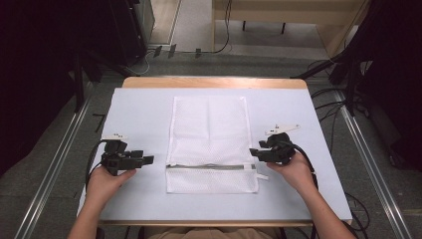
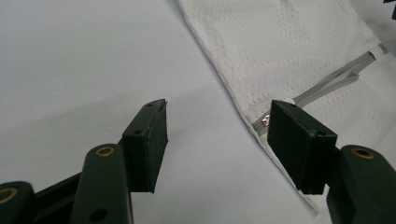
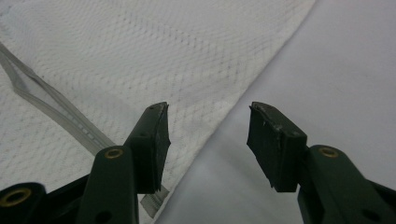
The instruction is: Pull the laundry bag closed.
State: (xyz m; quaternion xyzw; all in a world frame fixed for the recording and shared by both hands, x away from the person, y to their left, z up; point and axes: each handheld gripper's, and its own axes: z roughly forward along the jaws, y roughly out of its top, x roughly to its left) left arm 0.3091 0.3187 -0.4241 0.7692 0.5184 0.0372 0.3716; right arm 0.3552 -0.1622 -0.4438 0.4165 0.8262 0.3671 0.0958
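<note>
1. L gripper [image 2: 217, 140]: jaws wide, nothing between; zipper pull [image 2: 266, 120] sits just inside the right jaw, lower centre of the left gripper view.
2. R gripper [image 3: 208, 140]: jaws fairly wide, empty, straddling the bag's side edge at lower centre of the right gripper view; zipper tape end [image 3: 152, 201] pokes out at bottom.
3. White mesh laundry bag [image 1: 209, 134] lies flat mid-frame in high view on the pale blue mat [image 1: 139, 107]; zipper [image 1: 211, 167] runs across its lower part.
4. Likely step: open the zip. R should pinch the bag's edge by the tape end first, to anchor.
5. L then closes on the pull alone, no mesh caught.
6. Pull along the zip line, low and flat, so fabric doesn't bunch.
</note>
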